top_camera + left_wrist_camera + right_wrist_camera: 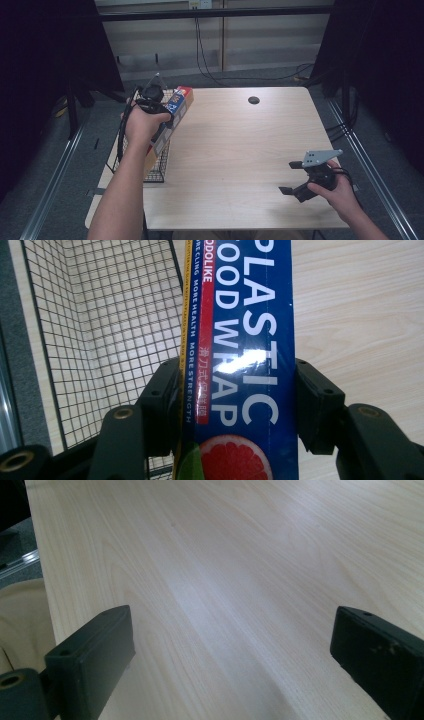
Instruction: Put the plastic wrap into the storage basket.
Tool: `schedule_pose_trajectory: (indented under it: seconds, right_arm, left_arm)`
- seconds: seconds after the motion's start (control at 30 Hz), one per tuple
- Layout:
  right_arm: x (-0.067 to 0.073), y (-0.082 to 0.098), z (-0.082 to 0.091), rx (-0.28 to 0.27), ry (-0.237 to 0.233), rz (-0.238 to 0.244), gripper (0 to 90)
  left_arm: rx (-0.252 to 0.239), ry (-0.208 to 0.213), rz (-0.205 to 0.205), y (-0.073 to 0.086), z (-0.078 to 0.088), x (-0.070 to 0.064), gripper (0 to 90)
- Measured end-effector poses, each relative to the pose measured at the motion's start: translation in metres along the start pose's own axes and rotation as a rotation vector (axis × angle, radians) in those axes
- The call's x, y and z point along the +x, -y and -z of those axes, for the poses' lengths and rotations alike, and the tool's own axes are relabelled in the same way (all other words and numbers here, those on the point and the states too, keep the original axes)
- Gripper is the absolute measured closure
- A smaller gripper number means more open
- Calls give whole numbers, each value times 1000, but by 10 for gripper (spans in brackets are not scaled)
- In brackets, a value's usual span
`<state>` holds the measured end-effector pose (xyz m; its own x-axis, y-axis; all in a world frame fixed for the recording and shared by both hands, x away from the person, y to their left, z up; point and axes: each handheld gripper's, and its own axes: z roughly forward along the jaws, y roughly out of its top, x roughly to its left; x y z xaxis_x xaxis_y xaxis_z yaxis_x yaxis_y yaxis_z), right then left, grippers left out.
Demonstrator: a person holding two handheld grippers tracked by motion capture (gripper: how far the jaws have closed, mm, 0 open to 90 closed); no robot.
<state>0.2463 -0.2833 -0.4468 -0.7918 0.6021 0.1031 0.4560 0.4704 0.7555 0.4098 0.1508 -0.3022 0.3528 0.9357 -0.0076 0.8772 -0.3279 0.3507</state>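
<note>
A pale wood-grain table (240, 150) stands on a grey floor, with dark curtains at both sides and a light panelled wall behind, where black cables hang down. A round black grommet (254, 100) sits in the tabletop near its far edge. A black wire basket (159, 165) rests at the table's left edge.

The item in hand is a long, narrow plastic wrap box (245, 340). Its broad face is deep blue with large white lettering reading "PLASTIC FOOD WRAP". A red strip with small white characters runs alongside the lettering, and a yellow edge band carries fine print. A cut pink grapefruit and a green leaf are printed near the lower end. Glare crosses the middle of the blue face. In the high view the box (176, 112) shows a red and yellow far end and lies slantwise over the basket's right-hand rim, its far end toward the back of the table. Whether it touches the wire cannot be told.

The left gripper (235, 395) is clenched on the box, one black pad pressed against each long side at about mid-length. In the left gripper view the basket's mesh (110, 330) lies to the left of the box and bare tabletop to the right.

The right gripper (296, 177) is released, jaws wide apart with nothing between them, held low over bare tabletop near the front right corner.
</note>
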Motion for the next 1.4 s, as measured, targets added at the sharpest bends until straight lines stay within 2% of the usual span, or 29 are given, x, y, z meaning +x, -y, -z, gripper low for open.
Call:
schedule_pose_trajectory:
  seconds: [0.1, 0.27, 0.33, 0.6, 0.83, 0.9, 1.03, 1.4]
  right_arm:
    - [0, 0, 0, 1, 1, 0, 37]
    - [0, 0, 0, 5, -1, 0, 37]
    - [1, 0, 0, 5, -1, 0, 37]
    - [1, 0, 0, 7, -4, 2, 37]
    - [1, 0, 0, 8, -2, 3, 37]
    - [1, 0, 0, 9, 2, 4, 37]
    - [1, 0, -1, 9, -1, 3, 37]
    - [2, 0, -1, 14, -3, 5, 37]
  left_arm:
    - [-1, 3, 17, 2, 1, 3, 447]
    - [1, -11, 15, 5, 3, 9, 447]
    - [5, -6, 33, 6, 4, 10, 448]
    - [-1, -16, 42, 9, 5, 16, 449]
    - [-5, -21, 71, 13, 7, 23, 449]
    - [-2, -24, 68, 14, 7, 26, 449]
    - [-2, -24, 93, 17, 8, 29, 449]
    - [4, -41, 114, 22, 6, 39, 448]
